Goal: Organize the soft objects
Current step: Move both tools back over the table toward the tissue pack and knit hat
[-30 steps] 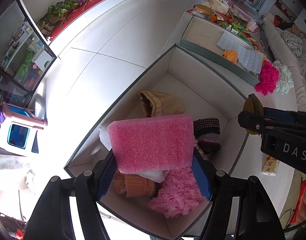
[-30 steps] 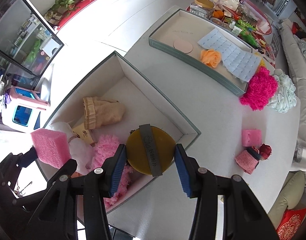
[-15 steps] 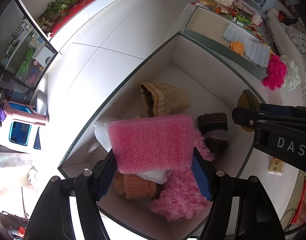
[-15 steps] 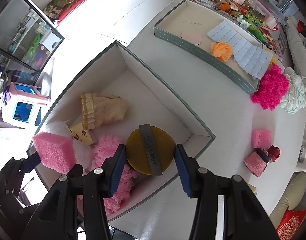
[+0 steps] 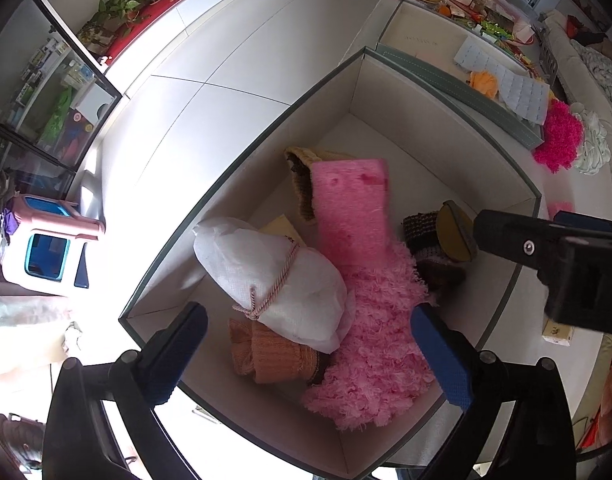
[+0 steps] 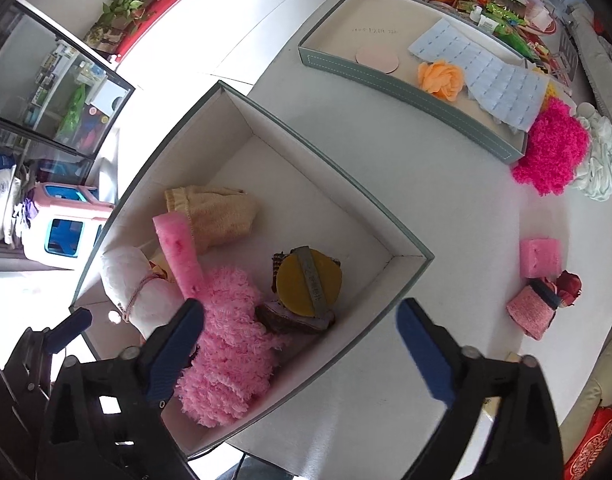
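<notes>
Both tools hang over the big box (image 6: pixel 410 258) with nothing in them, so the next good move, I think, is to lift straight up and go for the soft things left on the tabletop (image 6: pixel 386 152), without bumping the box wall. The left gripper (image 5: pixel 306 356) has its fingers wide apart; the pink sponge (image 5: pixel 352 208) stands tilted just ahead of them, resting on the fluffy pink cloth (image 5: pixel 378 340). The right gripper (image 6: pixel 300 346) is wide too; the yellow round pad (image 6: pixel 308 282) lies ahead between its fingers, on a dark knitted thing (image 6: pixel 294 320).
</notes>
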Demonstrator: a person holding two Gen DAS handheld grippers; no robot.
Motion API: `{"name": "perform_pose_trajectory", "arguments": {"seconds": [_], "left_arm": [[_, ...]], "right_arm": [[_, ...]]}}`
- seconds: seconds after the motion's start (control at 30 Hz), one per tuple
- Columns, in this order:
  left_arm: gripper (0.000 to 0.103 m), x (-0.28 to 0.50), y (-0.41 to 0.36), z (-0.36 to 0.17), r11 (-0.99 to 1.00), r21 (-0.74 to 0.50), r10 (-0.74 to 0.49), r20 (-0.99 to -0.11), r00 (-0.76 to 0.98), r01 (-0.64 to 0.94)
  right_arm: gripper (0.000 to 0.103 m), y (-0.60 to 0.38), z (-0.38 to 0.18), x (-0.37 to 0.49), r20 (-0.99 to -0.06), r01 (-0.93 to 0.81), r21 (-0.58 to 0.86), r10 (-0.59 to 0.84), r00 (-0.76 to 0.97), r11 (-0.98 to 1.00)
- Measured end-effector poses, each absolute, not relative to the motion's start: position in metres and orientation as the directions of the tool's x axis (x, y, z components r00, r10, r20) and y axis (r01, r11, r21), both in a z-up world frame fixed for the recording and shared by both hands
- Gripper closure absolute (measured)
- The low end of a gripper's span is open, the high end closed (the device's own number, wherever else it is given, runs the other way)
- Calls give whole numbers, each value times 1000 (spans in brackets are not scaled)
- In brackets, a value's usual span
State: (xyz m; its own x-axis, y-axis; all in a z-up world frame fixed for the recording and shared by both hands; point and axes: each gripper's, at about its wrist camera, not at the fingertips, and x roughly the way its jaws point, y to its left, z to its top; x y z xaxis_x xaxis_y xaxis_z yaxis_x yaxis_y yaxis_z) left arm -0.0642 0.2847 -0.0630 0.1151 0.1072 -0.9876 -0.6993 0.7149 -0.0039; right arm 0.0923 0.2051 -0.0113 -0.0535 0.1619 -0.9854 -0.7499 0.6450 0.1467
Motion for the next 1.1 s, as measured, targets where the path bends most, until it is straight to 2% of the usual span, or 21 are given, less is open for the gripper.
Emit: {"name": "perform_pose_trajectory", "arguments": {"seconds": [0.23, 0.47, 1.1], "left_arm": [[1, -66, 279, -56, 719, -17, 102, -986, 130, -695], [1, -61, 268, -51, 743, 7, 117, -986, 120, -670], [1, -29, 224, -41, 812, 52, 135, -986, 100, -582]], "right_arm": [[0, 185, -4, 96, -983, -722, 156, 175, -50, 674], [0, 172, -4, 98, -977, -702, 206, 183, -109, 682], [0, 116, -5, 117, -970, -632, 239, 214, -118, 737]]}}
